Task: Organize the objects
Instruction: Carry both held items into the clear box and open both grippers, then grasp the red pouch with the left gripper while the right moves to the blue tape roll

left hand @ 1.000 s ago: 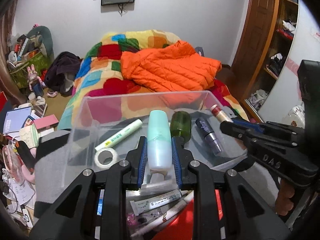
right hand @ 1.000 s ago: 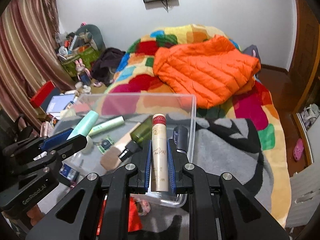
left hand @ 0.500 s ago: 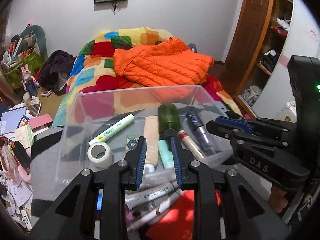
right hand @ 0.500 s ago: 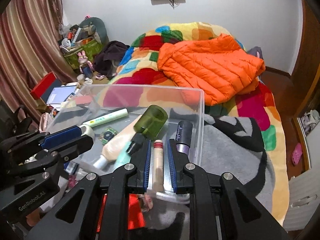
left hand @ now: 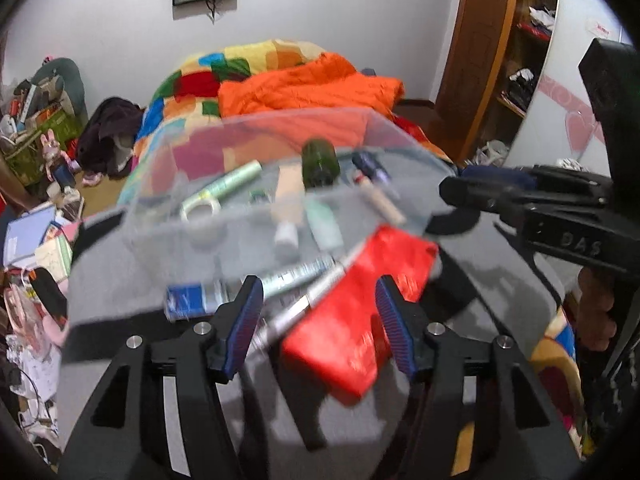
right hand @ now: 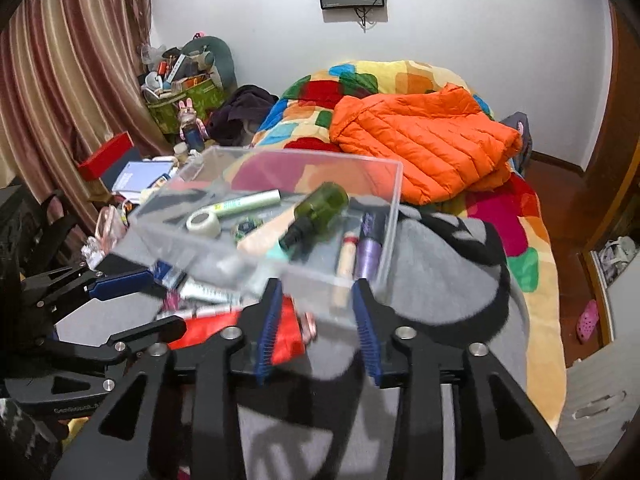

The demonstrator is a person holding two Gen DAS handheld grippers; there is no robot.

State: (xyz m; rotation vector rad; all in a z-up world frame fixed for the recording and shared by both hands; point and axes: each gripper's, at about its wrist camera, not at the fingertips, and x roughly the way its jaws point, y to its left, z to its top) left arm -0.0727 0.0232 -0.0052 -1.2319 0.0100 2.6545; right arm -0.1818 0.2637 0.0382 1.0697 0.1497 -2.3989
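Both jaws were opening, empty: the left hand-held gripper (left hand: 318,320) had dropped its mint tube (left hand: 324,222), the right hand-held gripper (right hand: 316,322) its cream tube (right hand: 346,258). Both tubes lay in the clear box (right hand: 394,200) on the bed.

Orange jacket (right hand: 424,148), green bottle (right hand: 320,210), red pouch (left hand: 360,312), grey blanket (right hand: 440,264)
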